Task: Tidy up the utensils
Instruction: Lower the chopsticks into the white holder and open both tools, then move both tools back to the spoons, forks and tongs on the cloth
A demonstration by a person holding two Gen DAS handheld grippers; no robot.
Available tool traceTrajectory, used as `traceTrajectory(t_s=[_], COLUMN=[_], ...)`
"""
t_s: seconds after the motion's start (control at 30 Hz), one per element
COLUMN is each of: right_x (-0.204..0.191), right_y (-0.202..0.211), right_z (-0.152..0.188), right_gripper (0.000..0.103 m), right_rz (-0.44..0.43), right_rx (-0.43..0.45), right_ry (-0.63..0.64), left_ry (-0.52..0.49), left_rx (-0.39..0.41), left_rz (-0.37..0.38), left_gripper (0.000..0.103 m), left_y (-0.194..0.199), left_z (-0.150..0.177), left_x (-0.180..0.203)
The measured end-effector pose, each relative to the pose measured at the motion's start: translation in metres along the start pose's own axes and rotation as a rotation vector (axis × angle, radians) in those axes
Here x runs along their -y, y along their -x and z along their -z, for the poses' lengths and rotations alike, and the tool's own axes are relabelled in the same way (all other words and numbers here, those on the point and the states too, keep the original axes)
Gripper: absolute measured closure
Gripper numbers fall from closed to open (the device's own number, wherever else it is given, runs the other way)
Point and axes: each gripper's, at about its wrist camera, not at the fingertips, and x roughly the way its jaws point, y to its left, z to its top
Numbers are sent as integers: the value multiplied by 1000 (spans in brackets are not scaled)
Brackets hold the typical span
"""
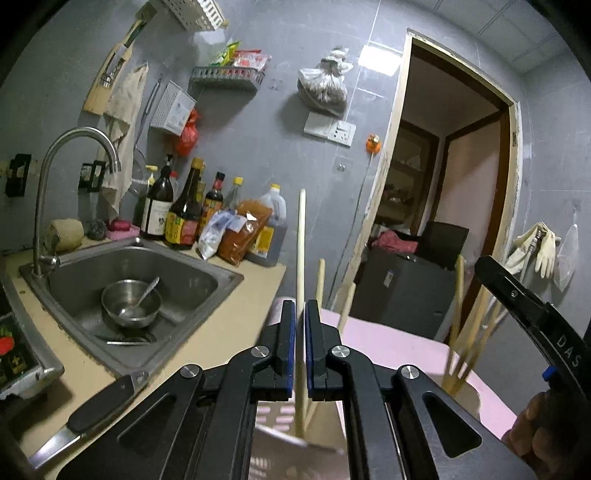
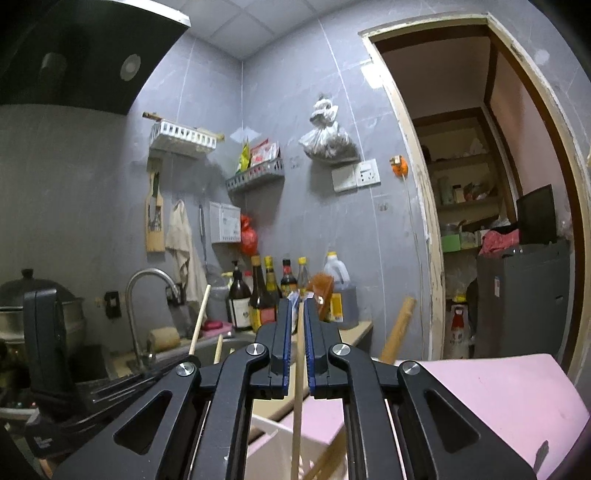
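Grey tiled walls (image 1: 266, 147) enclose a small kitchen under a panelled ceiling (image 2: 266, 22). A beige counter (image 1: 229, 317) carries a steel sink (image 1: 74, 280) with a curved faucet (image 1: 55, 155); sauce bottles (image 1: 184, 214) stand along the wall behind it. Two slotted wall shelves (image 2: 255, 177) hang above, with a cloth (image 1: 122, 110) and a wooden board (image 1: 107, 74) on hooks. A tied plastic bag (image 2: 325, 136) hangs over a wall socket (image 2: 356, 175). A black range hood (image 2: 74, 51) sits upper left. A worn-framed doorway (image 2: 424, 221) opens onto pantry shelves (image 2: 465, 199).

Sauce bottles (image 1: 181, 210) line the counter behind the sink (image 1: 207, 273).
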Motion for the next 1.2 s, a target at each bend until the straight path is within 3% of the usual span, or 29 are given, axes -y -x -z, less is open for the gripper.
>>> traceTrajectory(t_s=[0.07, 0.37, 0.5, 0.67, 0.77, 0.87, 1.0, 1.1, 1.2], right_x=[0, 3, 11, 24, 35, 45, 61, 73, 82], right_y=[4, 39, 56, 80, 97, 112, 135, 151, 163], right_z=[0, -13, -20, -30, -35, -38, -38, -35, -30], right_gripper=[90, 77, 60, 48, 32, 22, 8, 0, 0], right_rz=[-4, -16, 9, 73, 119, 160, 213, 253, 280], right_rx=[-3, 41, 63, 82, 90, 93, 87, 76, 55], right_ry=[8, 35, 42, 56, 59, 65, 64, 59, 63], left_ry=[-7, -8, 6, 17, -2, -26, -69, -103, -116], left_rx=[-20, -5, 14, 43, 47, 52, 38, 16, -17], left_rz=[20, 55, 82, 129, 152, 179, 201, 204, 220], left_gripper=[89, 72, 66, 46, 34, 22, 20, 10, 10], left_y=[4, 26, 36, 49, 55, 62, 66, 68, 68], left_z=[1, 1, -4, -11, -14, -14, -8, 0, 9], left_x=[3, 20, 30, 51, 69, 87, 108, 122, 131])
